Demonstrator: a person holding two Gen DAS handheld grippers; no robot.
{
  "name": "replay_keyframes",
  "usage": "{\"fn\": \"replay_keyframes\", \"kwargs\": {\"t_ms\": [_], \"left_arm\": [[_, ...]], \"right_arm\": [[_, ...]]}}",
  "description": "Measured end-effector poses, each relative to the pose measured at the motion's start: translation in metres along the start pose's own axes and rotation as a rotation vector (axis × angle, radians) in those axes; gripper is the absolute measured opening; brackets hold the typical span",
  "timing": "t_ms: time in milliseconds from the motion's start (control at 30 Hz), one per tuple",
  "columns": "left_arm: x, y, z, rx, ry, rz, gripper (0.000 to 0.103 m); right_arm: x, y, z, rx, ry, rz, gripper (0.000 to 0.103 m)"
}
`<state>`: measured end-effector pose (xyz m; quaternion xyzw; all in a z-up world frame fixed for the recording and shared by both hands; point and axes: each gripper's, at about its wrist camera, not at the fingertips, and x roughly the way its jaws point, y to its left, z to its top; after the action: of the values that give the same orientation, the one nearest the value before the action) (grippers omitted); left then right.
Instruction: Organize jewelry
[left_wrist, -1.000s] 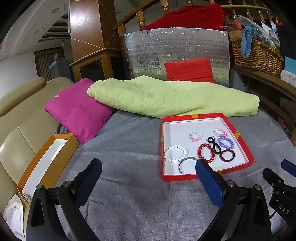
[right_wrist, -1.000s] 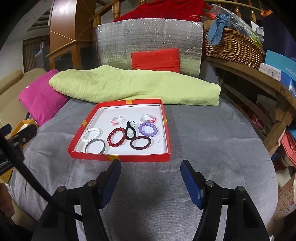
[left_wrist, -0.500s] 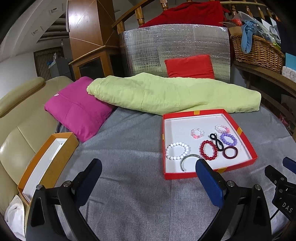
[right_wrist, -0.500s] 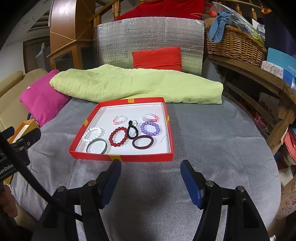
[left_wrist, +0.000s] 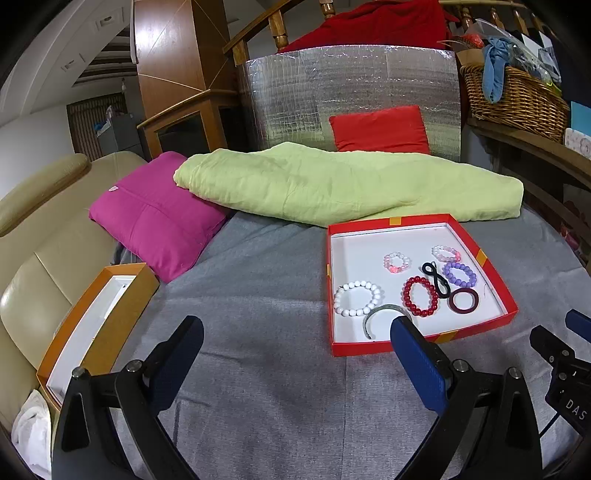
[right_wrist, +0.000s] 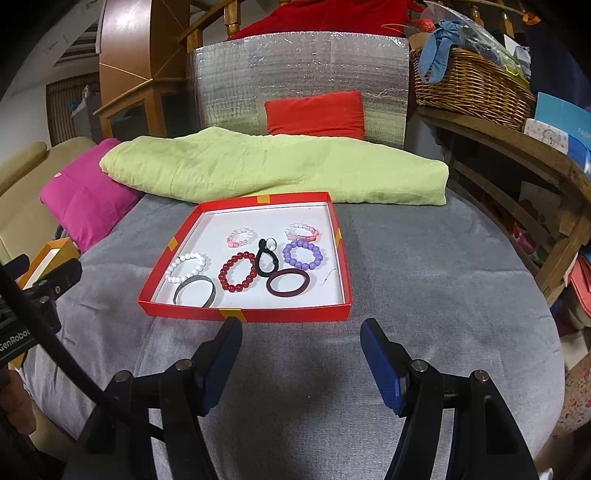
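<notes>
A shallow red tray (left_wrist: 496, 275) (right_wrist: 258, 315) with a white floor lies on the grey cloth. In it are several bracelets: a white bead one (left_wrist: 356, 298) (right_wrist: 186, 266), a red bead one (left_wrist: 420, 296) (right_wrist: 238, 276), a purple bead one (left_wrist: 459, 274) (right_wrist: 303, 254), two pink ones (left_wrist: 396, 261) (right_wrist: 242, 236), a grey-green bangle (left_wrist: 384, 314) (right_wrist: 195, 292), a dark maroon ring (left_wrist: 463, 301) (right_wrist: 288, 282) and a black loop (left_wrist: 436, 278) (right_wrist: 266, 260). My left gripper (left_wrist: 295, 345) stands open, near and left of the tray. My right gripper (right_wrist: 301, 345) is open just before the tray's near rim, empty.
An orange box (left_wrist: 96, 325) (right_wrist: 48, 254) with a white inside sits at the left on a beige sofa. A magenta cushion (left_wrist: 155, 221), a green folded blanket (left_wrist: 343, 184) and a red cushion (left_wrist: 380, 129) lie behind. A wicker basket (right_wrist: 469, 81) stands on a wooden shelf at right.
</notes>
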<state>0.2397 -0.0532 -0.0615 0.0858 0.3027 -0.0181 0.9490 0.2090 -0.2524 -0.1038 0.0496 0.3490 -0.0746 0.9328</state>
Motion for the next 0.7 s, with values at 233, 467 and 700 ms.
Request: {"fn": "replay_keyframes", "kwargs": {"t_ms": [233,467,700], "left_arm": [[0.0022,0.0006,-0.0005,0.006,0.004,0.007,0.101],[0.0051,0.0009,-0.0011,0.013,0.008,0.012,0.101],[0.0052,0.0027,-0.0016,0.011,0.01,0.013,0.101]], "right_arm": [[0.0029,-0.0014,0.0004,0.006,0.006,0.003,0.07],[0.0028,0.0011,0.0018,0.003,-0.001,0.007,0.07],[0.0026,0.0036,0.0014,-0.001,-0.005,0.006,0.07]]}}
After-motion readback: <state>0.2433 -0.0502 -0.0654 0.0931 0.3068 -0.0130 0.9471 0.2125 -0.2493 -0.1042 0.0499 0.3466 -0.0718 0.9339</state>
